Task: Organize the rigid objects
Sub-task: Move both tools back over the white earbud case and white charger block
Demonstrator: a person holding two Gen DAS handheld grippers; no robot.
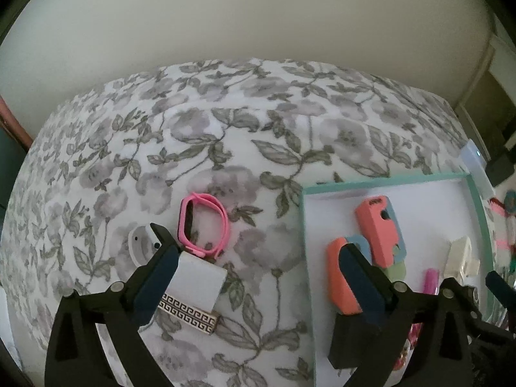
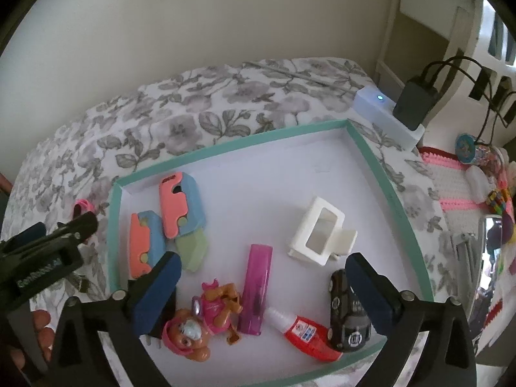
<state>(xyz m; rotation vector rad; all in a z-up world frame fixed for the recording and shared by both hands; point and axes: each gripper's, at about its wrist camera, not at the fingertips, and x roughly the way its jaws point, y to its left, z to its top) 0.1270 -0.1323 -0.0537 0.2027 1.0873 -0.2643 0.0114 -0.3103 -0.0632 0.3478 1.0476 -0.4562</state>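
Note:
A teal-rimmed white tray [image 2: 371, 148] lies on the floral bedspread. It holds two coral-and-blue toy knives [image 2: 180, 203], a white clip [image 2: 319, 235], a pink bar [image 2: 256, 287], a dog figure [image 2: 206, 319], a glue bottle [image 2: 303, 329] and a black toy car [image 2: 348, 316]. My right gripper [image 2: 261, 277] is open above these, empty. My left gripper [image 1: 254, 245] is open over the bedspread left of the tray [image 1: 304, 222]. By its left finger lie a pink watch band [image 1: 203, 222], a white case [image 1: 140, 245], a pale blue box [image 1: 198, 280] and a patterned bar [image 1: 190, 316].
A white box with a blue light and a black charger [image 2: 387, 113] sits beyond the tray's far right corner. A crocheted mat with small toys [image 2: 474, 177] lies to the right. The wall runs behind the bed [image 1: 225, 113].

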